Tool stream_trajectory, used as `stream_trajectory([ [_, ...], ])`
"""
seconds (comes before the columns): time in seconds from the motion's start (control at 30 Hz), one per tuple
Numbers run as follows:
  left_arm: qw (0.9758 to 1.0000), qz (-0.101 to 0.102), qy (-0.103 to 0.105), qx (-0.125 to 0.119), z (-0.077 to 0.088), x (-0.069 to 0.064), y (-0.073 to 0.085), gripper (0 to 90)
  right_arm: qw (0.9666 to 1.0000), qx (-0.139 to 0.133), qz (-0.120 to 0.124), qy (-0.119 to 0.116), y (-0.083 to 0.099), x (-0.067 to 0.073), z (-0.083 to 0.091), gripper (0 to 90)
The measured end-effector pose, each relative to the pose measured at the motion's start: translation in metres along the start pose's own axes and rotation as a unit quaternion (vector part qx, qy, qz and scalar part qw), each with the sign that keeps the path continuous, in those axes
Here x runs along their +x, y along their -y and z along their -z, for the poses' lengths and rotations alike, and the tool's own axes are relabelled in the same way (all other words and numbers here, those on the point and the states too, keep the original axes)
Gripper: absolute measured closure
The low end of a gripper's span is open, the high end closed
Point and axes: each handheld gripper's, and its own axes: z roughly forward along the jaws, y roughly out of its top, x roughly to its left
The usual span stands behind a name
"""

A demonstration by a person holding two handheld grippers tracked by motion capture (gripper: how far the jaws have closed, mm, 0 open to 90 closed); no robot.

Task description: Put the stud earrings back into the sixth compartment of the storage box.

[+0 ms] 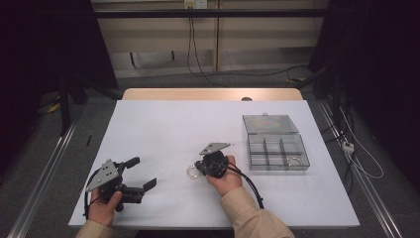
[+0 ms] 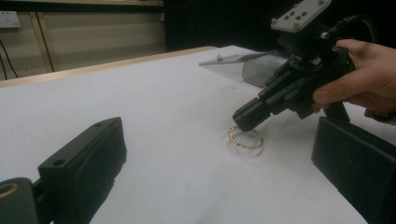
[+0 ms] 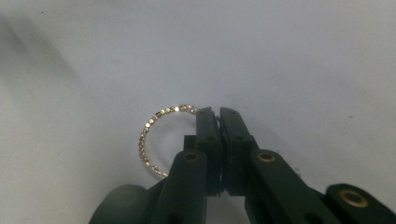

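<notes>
A thin gold beaded bracelet (image 1: 191, 173) (image 2: 245, 139) (image 3: 148, 136) lies flat on the white table (image 1: 163, 124), just left of the person's right hand. My right gripper (image 1: 196, 168) (image 2: 243, 122) (image 3: 218, 115) points down at the bracelet's near-right rim. Its jaws are pressed together and pinch the rim at their tips. My left gripper (image 1: 143, 172) (image 2: 212, 149) is held at the table's front left, aimed toward the bracelet. Its jaws stand wide apart with nothing between them.
A clear plastic compartment box (image 1: 277, 151) (image 2: 254, 70) stands to the right of the right hand, with its lid (image 1: 270, 124) laid open behind it. A small pale ring-shaped item (image 1: 295, 159) lies in its front right compartment.
</notes>
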Motion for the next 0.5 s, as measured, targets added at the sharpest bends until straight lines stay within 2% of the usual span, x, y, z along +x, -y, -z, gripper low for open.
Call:
stream_trajectory([
  [0.13,1.0000,0.000,0.001,-0.004,0.001,0.000,-0.001,2.8,1.0000,-0.004,0.001,0.002,-0.002,-0.005,0.009,87.7],
  [0.3,1.0000,0.000,0.002,-0.002,0.000,-0.001,0.000,2.8,0.9997,-0.022,-0.012,0.006,-0.003,-0.016,0.026,87.6],
  [0.5,1.0000,-0.003,0.006,-0.002,-0.001,-0.001,0.000,2.8,0.9993,-0.032,-0.015,0.015,-0.003,-0.027,0.046,87.6],
])
